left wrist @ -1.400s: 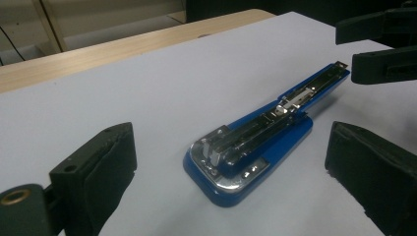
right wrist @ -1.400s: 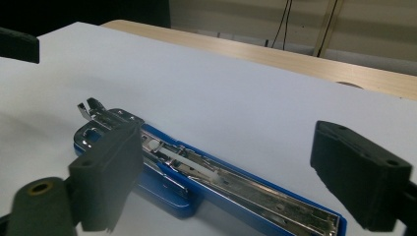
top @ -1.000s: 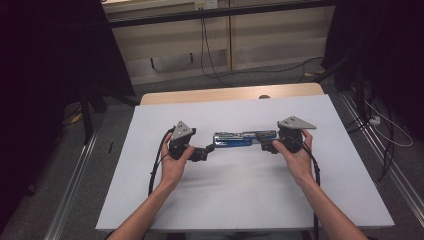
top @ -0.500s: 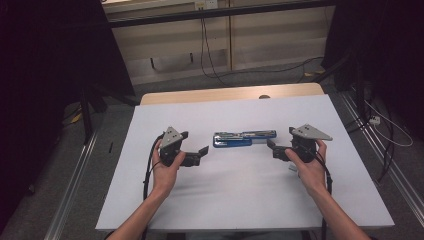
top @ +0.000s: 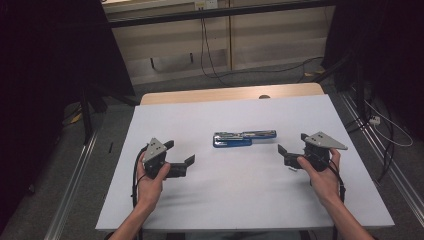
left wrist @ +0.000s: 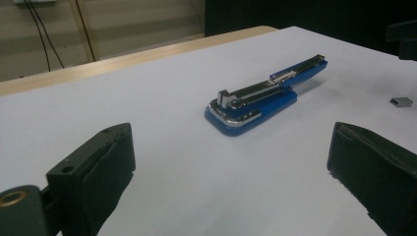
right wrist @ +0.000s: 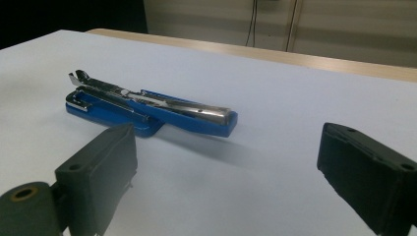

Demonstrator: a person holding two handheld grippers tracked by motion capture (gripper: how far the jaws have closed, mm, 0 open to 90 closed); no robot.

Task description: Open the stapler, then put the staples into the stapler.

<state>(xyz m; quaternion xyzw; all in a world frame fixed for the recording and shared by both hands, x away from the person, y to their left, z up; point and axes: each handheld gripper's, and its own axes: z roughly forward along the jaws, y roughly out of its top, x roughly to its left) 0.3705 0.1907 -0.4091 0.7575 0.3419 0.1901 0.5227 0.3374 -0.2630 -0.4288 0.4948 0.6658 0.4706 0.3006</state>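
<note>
A blue and chrome stapler (top: pixel 244 138) lies swung open flat on the white table top (top: pixel 225 200), long axis left to right. My left gripper (top: pixel 179 152) hovers to its near left, open, with nothing between the jaws. In the left gripper view the stapler (left wrist: pixel 260 98) lies ahead of my open left gripper (left wrist: pixel 231 196). My right gripper (top: pixel 291 144) is off the stapler's right end, also open and empty. The right gripper view shows the stapler (right wrist: pixel 147 105) beyond my open right gripper (right wrist: pixel 226 167).
A small grey strip of staples (left wrist: pixel 401 101) lies on the table right of the stapler, close to the right gripper. A bare wooden strip (top: pixel 225 95) runs along the table's far edge. Cables and dark floor surround the table.
Both grippers have drawn back from the stapler's two ends, outward and toward the near edge. The stapler now lies alone on the table.
</note>
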